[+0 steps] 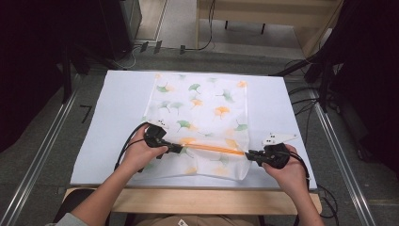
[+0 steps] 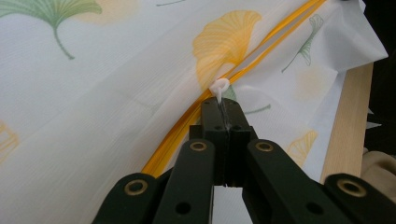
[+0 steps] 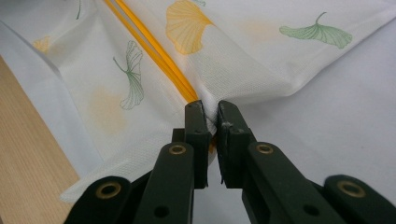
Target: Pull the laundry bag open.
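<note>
Left hand-held gripper (image 2: 218, 100) clamps white zipper pull (image 2: 219, 87) | right hand-held gripper (image 3: 211, 112) pinches ginkgo-print bag (image 1: 197, 108) edge, lower centre, on surface (image 1: 117, 94) | risk: orange zipper (image 1: 214, 149) snags if fabric slackens

no readable text, labels or numbers anywhere
</note>
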Motion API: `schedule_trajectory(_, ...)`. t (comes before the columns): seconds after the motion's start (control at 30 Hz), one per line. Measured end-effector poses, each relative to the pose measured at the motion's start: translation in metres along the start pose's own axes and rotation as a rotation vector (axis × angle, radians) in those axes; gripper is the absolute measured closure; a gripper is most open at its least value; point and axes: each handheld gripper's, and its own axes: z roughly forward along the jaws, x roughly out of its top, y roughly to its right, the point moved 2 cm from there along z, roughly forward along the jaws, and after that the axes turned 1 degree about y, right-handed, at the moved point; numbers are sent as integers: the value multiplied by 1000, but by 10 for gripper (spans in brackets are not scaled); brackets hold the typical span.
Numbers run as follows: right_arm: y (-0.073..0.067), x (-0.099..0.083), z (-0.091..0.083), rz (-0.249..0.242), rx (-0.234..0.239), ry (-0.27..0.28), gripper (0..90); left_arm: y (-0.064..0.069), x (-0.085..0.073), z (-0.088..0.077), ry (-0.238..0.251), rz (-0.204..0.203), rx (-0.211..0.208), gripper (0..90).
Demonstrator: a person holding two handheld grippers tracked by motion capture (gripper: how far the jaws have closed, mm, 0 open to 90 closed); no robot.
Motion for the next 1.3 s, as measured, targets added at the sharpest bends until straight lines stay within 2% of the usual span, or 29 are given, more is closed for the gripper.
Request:
schedule_trajectory(0.27,0,0,1,1,-2,-6,856,-13,-16,-19,4,-34,28,900)
schedule_trajectory(0.53,2,-1,2,-8,-4,-12,856,-12,-15,-17,3,-33,28,900)
schedule_trajectory(0.7,2,-1,2,9,-3,-19,856,-12,-16,-16,-1,-30,26,900)
schedule_trajectory(1.3,2,-2,5,4,-2,-24,856,-16,-17,-17,1,-45,16,900)
